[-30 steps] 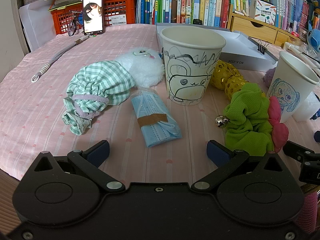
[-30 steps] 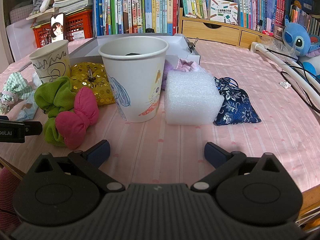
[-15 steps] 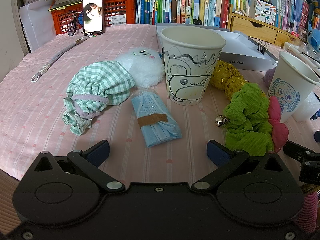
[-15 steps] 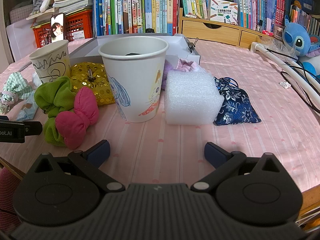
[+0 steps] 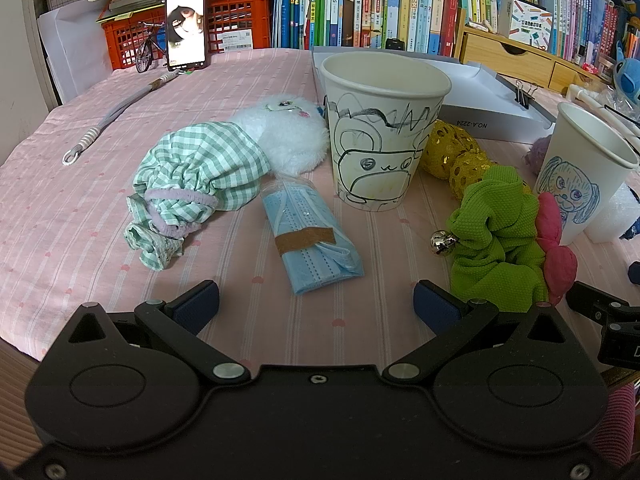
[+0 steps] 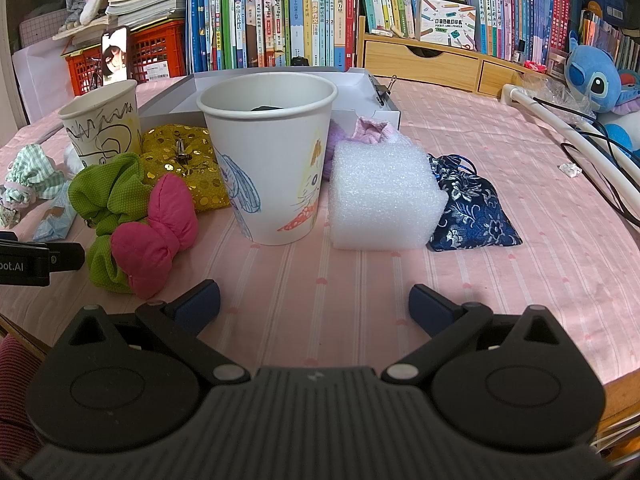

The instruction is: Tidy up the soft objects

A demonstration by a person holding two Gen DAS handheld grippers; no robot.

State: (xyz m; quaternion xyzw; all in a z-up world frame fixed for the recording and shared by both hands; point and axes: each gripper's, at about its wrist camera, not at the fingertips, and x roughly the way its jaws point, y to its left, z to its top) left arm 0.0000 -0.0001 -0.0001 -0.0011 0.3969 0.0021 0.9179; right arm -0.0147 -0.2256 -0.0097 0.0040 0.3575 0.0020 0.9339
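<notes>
Both of my grippers are held low and level at the near edge of the desk [image 5: 72, 240], pointing forward across the pink striped cloth.

Left gripper [image 5: 316, 300]: fingers spread wide, released, gripping nothing. The blue face mask packet [image 5: 310, 236] lies just ahead of the gap, nearer my left finger [image 5: 198, 306], not touching it. The green checked cloth bag [image 5: 196, 176] lies further ahead to the left, resting against the white fluffy toy [image 5: 288, 136]. The green scrunchie [image 5: 496, 232] sits just ahead of my right finger [image 5: 434, 306] (whether they touch, I cannot tell), with the pink bow [image 5: 554, 240] against its far side. The paper cup with black drawings [image 5: 380, 136] stands upright beyond the mask; the gold sequin pouch [image 5: 456, 156] is to its right.

Right gripper [image 6: 314, 304]: fingers likewise wide apart, released, empty. The paper cup with coloured drawings [image 6: 272, 160] stands upright ahead of the gap, slightly left of centre. The white foam block [image 6: 380, 196] sits just beside it on the right, and the navy brocade pouch [image 6: 472, 208] touches the block's right side. A pink-and-lilac knitted item [image 6: 372, 130] shows behind the block.
</notes>
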